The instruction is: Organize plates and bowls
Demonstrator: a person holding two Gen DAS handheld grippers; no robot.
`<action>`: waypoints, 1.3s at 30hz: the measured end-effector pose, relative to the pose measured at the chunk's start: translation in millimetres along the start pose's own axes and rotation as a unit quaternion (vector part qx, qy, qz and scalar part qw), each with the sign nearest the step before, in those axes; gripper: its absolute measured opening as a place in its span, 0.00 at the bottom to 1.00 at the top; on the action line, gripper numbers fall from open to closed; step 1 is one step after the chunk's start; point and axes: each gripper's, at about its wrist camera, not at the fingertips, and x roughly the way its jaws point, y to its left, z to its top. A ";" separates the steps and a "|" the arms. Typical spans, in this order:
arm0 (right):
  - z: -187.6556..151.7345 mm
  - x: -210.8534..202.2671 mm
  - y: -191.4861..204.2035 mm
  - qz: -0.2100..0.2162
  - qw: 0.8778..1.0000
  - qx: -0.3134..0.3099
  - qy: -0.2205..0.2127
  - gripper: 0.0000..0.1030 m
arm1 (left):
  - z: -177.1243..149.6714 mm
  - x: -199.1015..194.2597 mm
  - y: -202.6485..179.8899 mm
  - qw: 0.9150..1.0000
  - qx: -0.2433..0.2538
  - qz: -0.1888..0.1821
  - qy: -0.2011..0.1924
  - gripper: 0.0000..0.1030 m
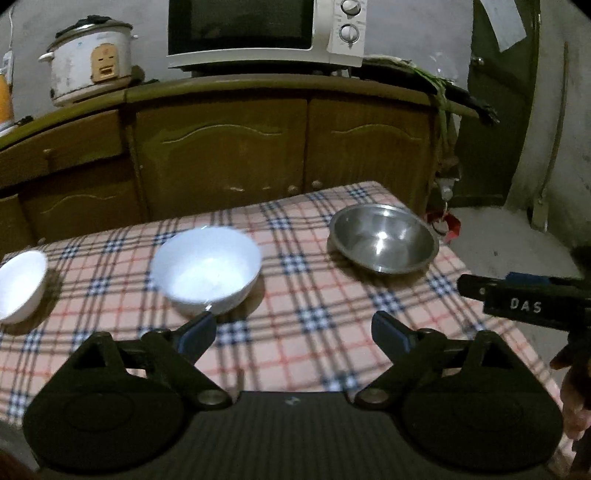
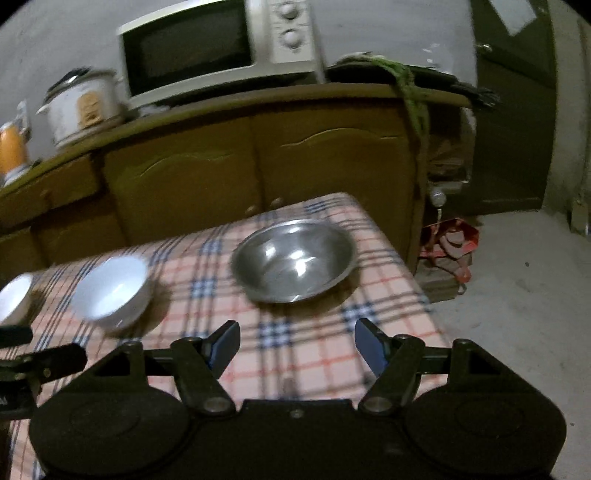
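A steel bowl (image 1: pixel 383 238) (image 2: pixel 294 260) stands on the checked tablecloth (image 1: pixel 295 332) (image 2: pixel 295 354) near its far right corner. A large white bowl (image 1: pixel 206 269) (image 2: pixel 112 290) sits left of it, and a smaller white bowl (image 1: pixel 20 284) (image 2: pixel 13 301) is at the left edge. My left gripper (image 1: pixel 293 330) is open and empty, its left fingertip close to the large white bowl's near rim. My right gripper (image 2: pixel 297 338) is open and empty, just in front of the steel bowl. In the left wrist view the right gripper's body (image 1: pixel 524 302) shows at the right edge.
A brown cabinet (image 1: pixel 258 147) (image 2: pixel 240 166) stands behind the table, carrying a microwave (image 1: pixel 258 33) (image 2: pixel 218 51) and a rice cooker (image 1: pixel 90 62) (image 2: pixel 83 105). Bare concrete floor (image 2: pixel 517 277) lies right of the table, with a red bag (image 2: pixel 448 242) beside the cabinet.
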 end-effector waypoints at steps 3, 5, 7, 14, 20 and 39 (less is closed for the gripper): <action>9.0 21.4 -26.1 0.002 0.999 0.039 -0.002 0.79 | 12.3 25.2 -11.1 1.000 -0.004 -0.004 0.002 0.92; 14.8 34.3 -37.8 0.002 0.999 0.050 0.000 0.79 | 18.0 40.2 -17.0 1.000 -0.006 -0.006 0.006 0.92; 20.9 46.3 -46.0 -0.002 0.998 0.055 0.001 0.79 | 22.9 58.4 -22.4 1.000 -0.008 -0.004 0.010 0.92; 33.5 83.4 -54.8 0.005 0.998 0.059 -0.003 0.79 | 38.3 106.4 -33.9 1.000 0.002 0.007 0.020 0.91; 26.1 113.2 -54.7 -0.004 0.998 0.065 0.009 0.78 | 53.1 147.9 -43.3 0.999 -0.014 0.005 0.035 0.90; 27.6 146.9 -56.2 0.011 0.993 0.110 0.047 0.24 | 56.9 185.6 -52.6 0.994 -0.022 -0.047 0.101 0.21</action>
